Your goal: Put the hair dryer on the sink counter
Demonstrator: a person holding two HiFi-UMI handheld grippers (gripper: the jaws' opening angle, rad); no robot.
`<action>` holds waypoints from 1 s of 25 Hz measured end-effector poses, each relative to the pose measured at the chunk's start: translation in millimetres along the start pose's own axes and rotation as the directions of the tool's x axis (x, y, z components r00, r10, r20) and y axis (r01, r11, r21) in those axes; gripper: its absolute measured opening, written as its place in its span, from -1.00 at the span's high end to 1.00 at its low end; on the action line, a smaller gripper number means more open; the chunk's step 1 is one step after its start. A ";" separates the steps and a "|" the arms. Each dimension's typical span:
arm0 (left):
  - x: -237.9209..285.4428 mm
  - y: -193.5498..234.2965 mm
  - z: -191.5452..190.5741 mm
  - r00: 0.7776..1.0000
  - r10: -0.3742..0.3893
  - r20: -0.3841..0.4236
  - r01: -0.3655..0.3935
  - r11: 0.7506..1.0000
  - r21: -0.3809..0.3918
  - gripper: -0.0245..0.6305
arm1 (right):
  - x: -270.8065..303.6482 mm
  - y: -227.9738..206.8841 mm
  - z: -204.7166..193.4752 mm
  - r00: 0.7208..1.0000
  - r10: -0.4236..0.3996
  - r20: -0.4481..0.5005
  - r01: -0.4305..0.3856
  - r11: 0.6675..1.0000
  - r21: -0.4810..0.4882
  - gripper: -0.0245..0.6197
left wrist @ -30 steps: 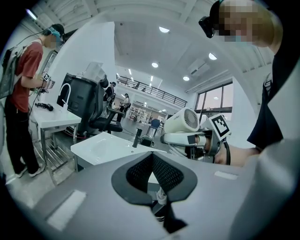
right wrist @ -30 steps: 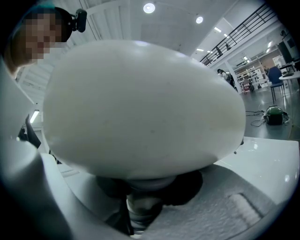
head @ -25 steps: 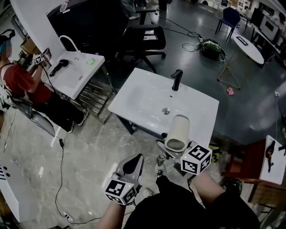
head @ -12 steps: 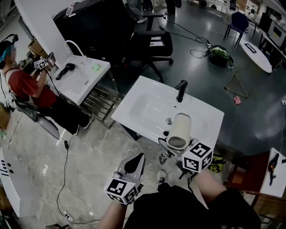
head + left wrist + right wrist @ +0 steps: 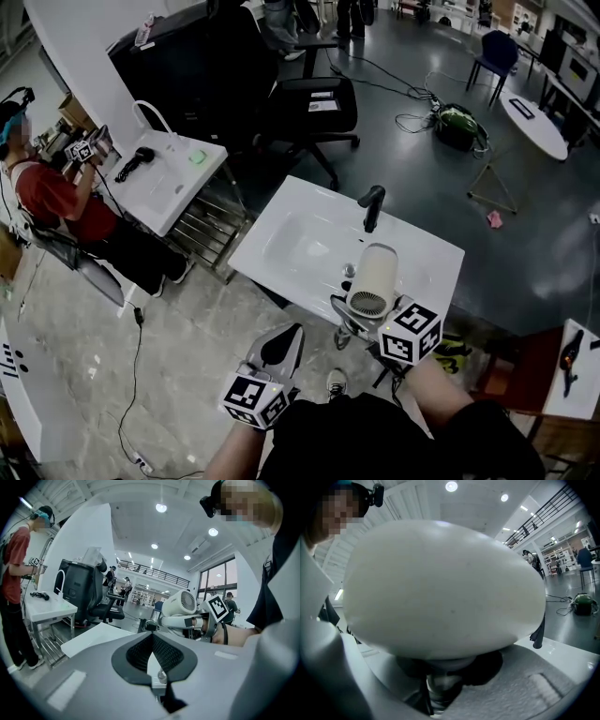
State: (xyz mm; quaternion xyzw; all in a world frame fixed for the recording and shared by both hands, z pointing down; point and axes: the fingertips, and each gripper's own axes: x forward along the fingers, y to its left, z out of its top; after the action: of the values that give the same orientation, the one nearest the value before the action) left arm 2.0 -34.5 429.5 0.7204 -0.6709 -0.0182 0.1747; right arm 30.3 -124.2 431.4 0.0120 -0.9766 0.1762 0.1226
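Our right gripper [image 5: 345,317] is clamped on the handle of the hair dryer [image 5: 372,278], just under the barrel. That pale barrel fills the right gripper view. We hold it in the air above the near edge of the sink counter [image 5: 427,267], its grille facing us. The shell looks rigid, smooth and probably light, but top-heavy, so we judge it could swivel between the pads. The handle is the surest hold. The round barrel may roll toward the basin [image 5: 300,244], so the flat rim beside the faucet [image 5: 372,206] suits it better. Our left gripper [image 5: 279,345] hangs closed and empty, short of the counter.
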 end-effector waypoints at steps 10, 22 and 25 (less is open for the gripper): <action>18.1 1.0 9.7 0.999 -0.035 -0.020 0.035 0.999 0.024 0.92 | 1.5 -19.0 10.5 1.000 -0.030 0.003 0.030 0.999 -0.025 0.47; 47.3 49.9 20.9 0.971 -0.223 -0.086 0.229 0.971 0.072 0.92 | 49.0 -37.2 19.5 0.984 -0.176 0.021 0.176 0.984 -0.029 0.48; 53.6 74.5 34.9 0.960 -0.253 -0.121 0.263 0.961 0.083 0.92 | 68.1 -43.0 23.7 0.972 -0.232 0.024 0.232 0.973 -0.004 0.48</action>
State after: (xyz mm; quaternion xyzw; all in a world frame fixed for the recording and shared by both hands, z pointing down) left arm -73.3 -97.4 428.4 0.8094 -0.5608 0.0315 0.1715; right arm -38.5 -171.5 441.1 0.1278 -0.9705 0.1573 0.1309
